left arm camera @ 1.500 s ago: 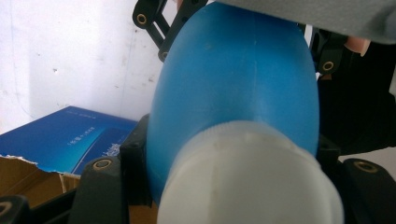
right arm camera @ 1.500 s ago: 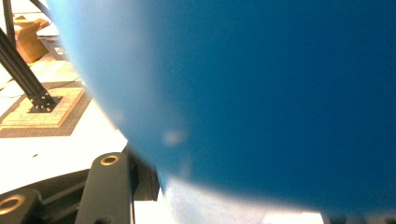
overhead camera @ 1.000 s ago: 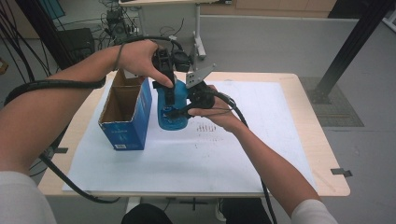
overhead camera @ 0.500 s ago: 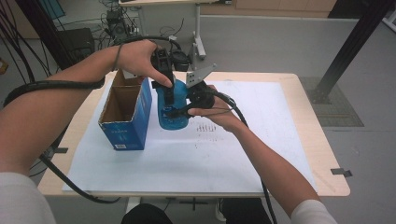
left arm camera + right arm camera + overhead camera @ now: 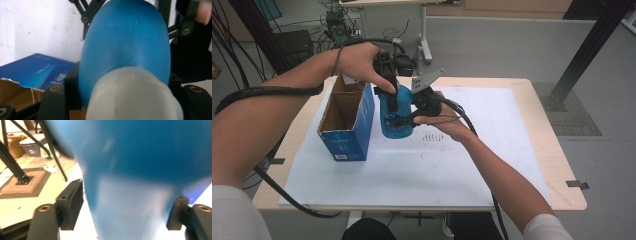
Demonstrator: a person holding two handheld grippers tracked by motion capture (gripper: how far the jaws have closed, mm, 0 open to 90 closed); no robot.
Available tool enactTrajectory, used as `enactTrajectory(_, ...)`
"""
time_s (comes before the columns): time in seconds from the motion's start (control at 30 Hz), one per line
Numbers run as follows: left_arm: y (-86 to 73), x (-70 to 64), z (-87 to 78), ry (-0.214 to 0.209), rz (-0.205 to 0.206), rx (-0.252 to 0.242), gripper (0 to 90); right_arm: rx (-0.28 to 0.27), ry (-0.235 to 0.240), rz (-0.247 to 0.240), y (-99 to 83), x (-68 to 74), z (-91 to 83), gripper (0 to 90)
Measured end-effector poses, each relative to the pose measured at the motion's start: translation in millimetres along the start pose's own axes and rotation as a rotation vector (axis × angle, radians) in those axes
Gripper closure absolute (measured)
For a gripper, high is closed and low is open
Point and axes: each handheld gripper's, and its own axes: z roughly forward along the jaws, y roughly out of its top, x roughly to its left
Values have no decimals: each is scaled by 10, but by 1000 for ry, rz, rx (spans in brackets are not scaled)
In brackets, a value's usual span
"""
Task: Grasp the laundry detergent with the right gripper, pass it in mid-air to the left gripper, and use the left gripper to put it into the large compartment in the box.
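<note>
A blue bottle (image 5: 393,120) with a white cap (image 5: 135,97) is held upright beside an open blue cardboard box (image 5: 347,125), its base at or just above the white sheet. My left gripper (image 5: 388,95) comes down from above and is shut on the bottle's upper part just below the cap, its jaws pressing both sides of the blue bottle (image 5: 125,40). My right gripper (image 5: 408,116) reaches in from the right and is shut across the bottle's body. In the right gripper view the blue bottle (image 5: 150,150) spans the gap between the two jaws.
The box stands open-topped and looks empty, with a torn flap (image 5: 15,85). A white sheet (image 5: 422,170) covers most of the wooden table (image 5: 557,165). Cables (image 5: 287,195) hang off the left edge. A black frame post (image 5: 582,55) stands beyond the table at right.
</note>
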Motion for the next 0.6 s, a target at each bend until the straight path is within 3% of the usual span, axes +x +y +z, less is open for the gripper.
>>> enactTrajectory(0.03,-8,5,-5,1,-5,1,376,9,-5,7,-9,-1,-17,233)
enactTrajectory(0.07,-17,13,-9,1,-6,1,376,36,-37,29,-31,-9,-67,146)
enactTrajectory(0.2,-27,27,-38,4,-36,8,376,82,-61,64,-73,-9,-179,109)
enactTrajectory(0.23,-27,42,-56,-2,-58,16,376,92,-74,102,-105,1,-269,95)
enactTrajectory(0.27,-27,42,-56,-2,-58,16,376,92,-74,102,-105,1,-269,95)
enactTrajectory(0.3,-26,45,-61,-2,-68,16,376,116,-80,133,-122,6,-322,71)
enactTrajectory(0.4,-17,60,-128,-3,-113,22,376,185,-102,201,-148,24,-446,26)
enactTrajectory(0.6,-45,112,-329,-28,-250,1,376,320,-179,216,-136,126,-737,28)
